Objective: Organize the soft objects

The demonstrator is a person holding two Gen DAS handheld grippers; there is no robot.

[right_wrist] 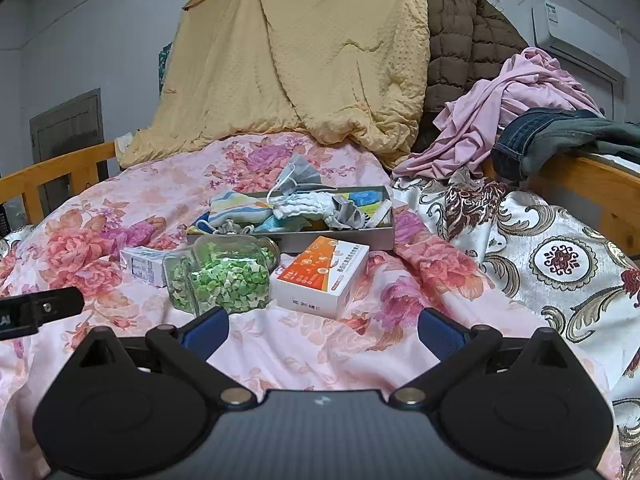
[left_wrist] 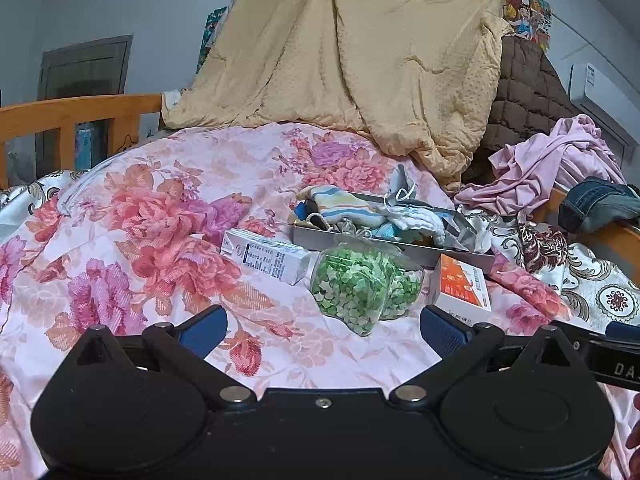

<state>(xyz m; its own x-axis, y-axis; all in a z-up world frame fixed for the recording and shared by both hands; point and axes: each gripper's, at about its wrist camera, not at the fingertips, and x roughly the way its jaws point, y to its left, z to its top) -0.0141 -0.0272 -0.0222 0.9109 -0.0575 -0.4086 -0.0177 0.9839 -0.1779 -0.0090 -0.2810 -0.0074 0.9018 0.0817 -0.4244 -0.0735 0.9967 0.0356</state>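
Observation:
A grey tray [left_wrist: 360, 243] [right_wrist: 344, 236] on the floral bedspread holds small soft items: a striped cloth [left_wrist: 340, 202] [right_wrist: 236, 204], white ruffled fabric [right_wrist: 304, 202], a grey face mask [right_wrist: 298, 178] and other pieces. In front of it stand a jar of green paper stars [left_wrist: 356, 290] [right_wrist: 228, 276], a white box [left_wrist: 268, 260] [right_wrist: 144, 266] and an orange-white box [left_wrist: 464, 286] [right_wrist: 324, 274]. My left gripper [left_wrist: 323, 330] hovers open just short of the jar. My right gripper [right_wrist: 323, 330] is open too, below the orange-white box, nothing between its fingers.
A yellow quilt [left_wrist: 360, 60] and brown padded jacket [right_wrist: 464, 48] pile up at the bed's far end. Pink clothing [right_wrist: 516, 104] and jeans [right_wrist: 560, 136] hang over the wooden rail [right_wrist: 592, 188] at right. A patterned silver sheet [right_wrist: 560, 260] covers the right side.

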